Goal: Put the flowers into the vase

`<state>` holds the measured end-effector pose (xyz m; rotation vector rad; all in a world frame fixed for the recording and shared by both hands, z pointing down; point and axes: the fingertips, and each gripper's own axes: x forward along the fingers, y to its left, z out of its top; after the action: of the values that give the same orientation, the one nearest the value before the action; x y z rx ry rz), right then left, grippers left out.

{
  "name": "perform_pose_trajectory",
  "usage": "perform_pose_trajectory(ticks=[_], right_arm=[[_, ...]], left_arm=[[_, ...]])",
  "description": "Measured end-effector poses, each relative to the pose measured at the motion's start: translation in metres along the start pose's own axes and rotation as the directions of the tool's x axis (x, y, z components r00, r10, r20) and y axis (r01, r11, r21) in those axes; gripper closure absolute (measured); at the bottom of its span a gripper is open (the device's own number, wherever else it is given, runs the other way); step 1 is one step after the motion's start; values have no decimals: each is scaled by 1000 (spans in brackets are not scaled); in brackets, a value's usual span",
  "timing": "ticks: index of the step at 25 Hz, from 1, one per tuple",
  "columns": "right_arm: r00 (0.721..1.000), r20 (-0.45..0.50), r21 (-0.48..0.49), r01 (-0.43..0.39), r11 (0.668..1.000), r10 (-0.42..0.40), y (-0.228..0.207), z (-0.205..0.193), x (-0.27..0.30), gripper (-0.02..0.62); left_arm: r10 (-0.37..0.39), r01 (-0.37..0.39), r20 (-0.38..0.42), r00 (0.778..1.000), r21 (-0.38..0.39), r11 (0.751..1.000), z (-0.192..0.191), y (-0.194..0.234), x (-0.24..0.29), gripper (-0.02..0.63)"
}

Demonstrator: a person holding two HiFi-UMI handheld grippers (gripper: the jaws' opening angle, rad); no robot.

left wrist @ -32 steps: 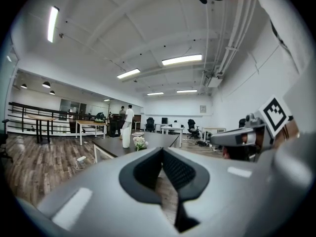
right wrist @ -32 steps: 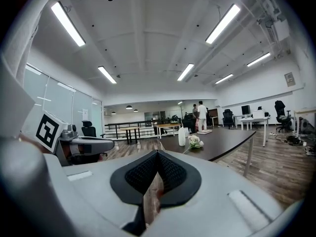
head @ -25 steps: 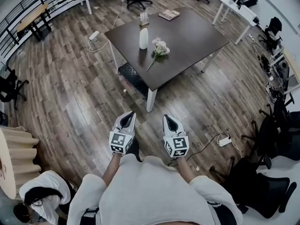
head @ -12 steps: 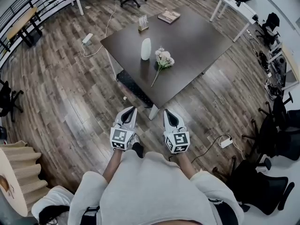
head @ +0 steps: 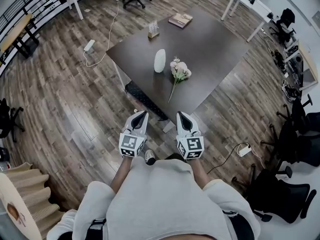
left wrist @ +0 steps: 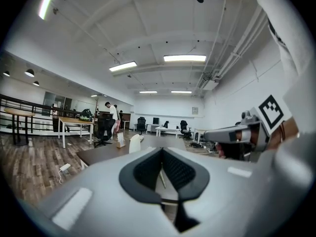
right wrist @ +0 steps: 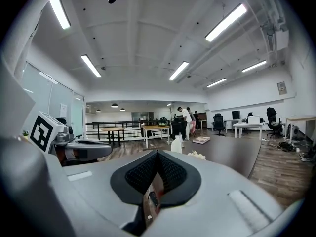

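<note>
A white vase (head: pixel 159 60) stands upright on the dark table (head: pixel 215 39), with a bunch of pale flowers (head: pixel 179 71) lying just to its right, stem toward the near edge. My left gripper (head: pixel 142 114) and right gripper (head: pixel 179 114) are side by side over the wood floor, short of the table's near corner, both shut and empty. The left gripper view looks over its closed jaws (left wrist: pixel 162 156) at the vase (left wrist: pixel 134 143). Beyond the right gripper's own shut jaws (right wrist: pixel 157 158), its view shows the vase (right wrist: pixel 176 144) and flowers (right wrist: pixel 196 155).
A book (head: pixel 180 19) and a small card stand (head: pixel 153 29) lie at the table's far side. A black mat (head: pixel 142 95) sits under the near edge. Power strips (head: pixel 89 45) and cables are on the floor; office chairs (head: pixel 295 149) crowd the right. People (right wrist: pixel 185 117) stand far off.
The table, vase and flowers have drawn closer to both grippers as I walk forward. Both grippers stay shut and level, side by side.
</note>
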<state>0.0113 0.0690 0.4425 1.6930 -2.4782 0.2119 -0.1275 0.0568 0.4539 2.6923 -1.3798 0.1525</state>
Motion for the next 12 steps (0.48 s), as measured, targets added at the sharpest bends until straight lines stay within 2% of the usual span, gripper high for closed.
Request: perform_pose_trajectory(ticks=[7, 12], right_arm=[[1000, -19, 11, 19, 1000, -18, -11, -6, 17, 598], [1000, -30, 18, -2, 1000, 2, -22, -11, 33, 597]], left_arm=[[-39, 38, -28, 999, -16, 999, -9, 4, 22, 595], [-24, 23, -52, 998, -32, 999, -19, 10, 40, 595]])
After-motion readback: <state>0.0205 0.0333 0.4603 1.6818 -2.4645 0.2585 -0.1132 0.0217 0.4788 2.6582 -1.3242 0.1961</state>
